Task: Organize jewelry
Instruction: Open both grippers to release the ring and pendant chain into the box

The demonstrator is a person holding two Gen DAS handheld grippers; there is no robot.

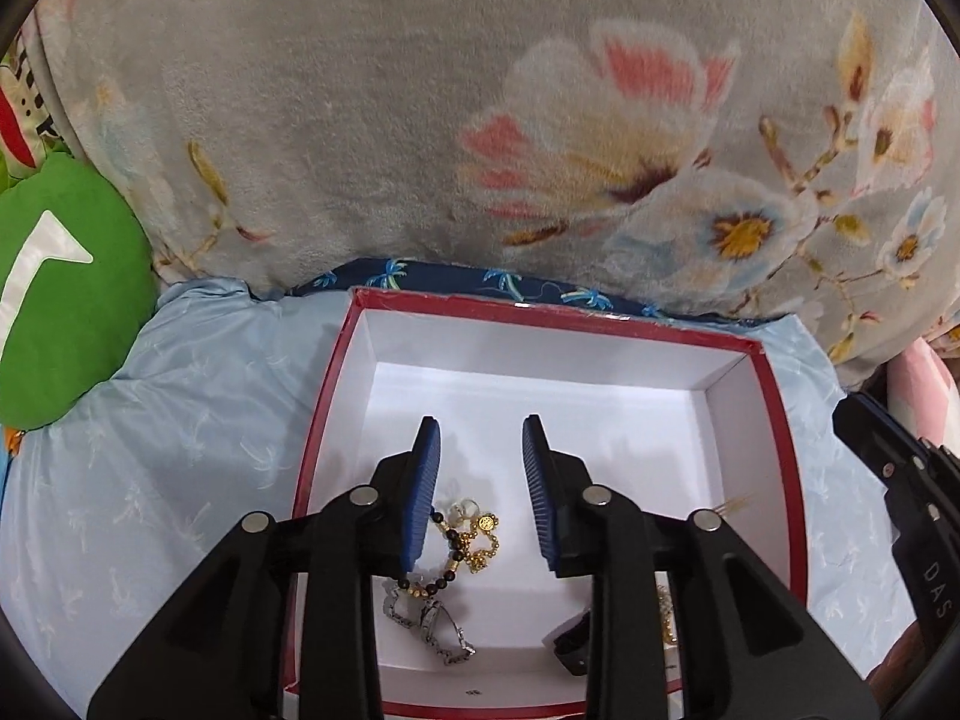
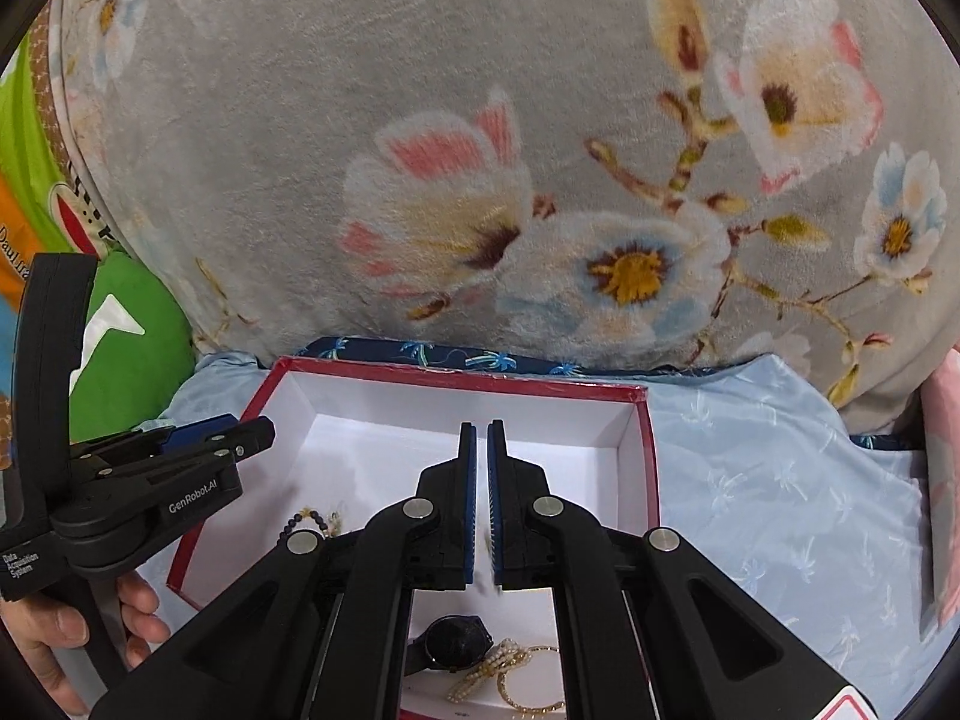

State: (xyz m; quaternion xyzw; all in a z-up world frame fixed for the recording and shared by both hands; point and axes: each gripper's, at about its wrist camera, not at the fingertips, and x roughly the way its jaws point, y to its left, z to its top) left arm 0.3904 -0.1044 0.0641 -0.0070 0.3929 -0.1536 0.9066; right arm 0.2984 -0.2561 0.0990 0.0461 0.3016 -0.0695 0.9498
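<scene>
over the red-rimmed box on the pale blue sheet, our left gripper stands parted, nothing pressed between its blue pads, though a black-and-gold bead bracelet seems to lie under the left pad. our right gripper is closed on nothing we can make out. the bracelet, a silver link bracelet, a black watch and a pearl strand lie at the box's near end. we judge them light, limp and slippery; best pinched across a bunched strand, the watch by its strap.
</scene>
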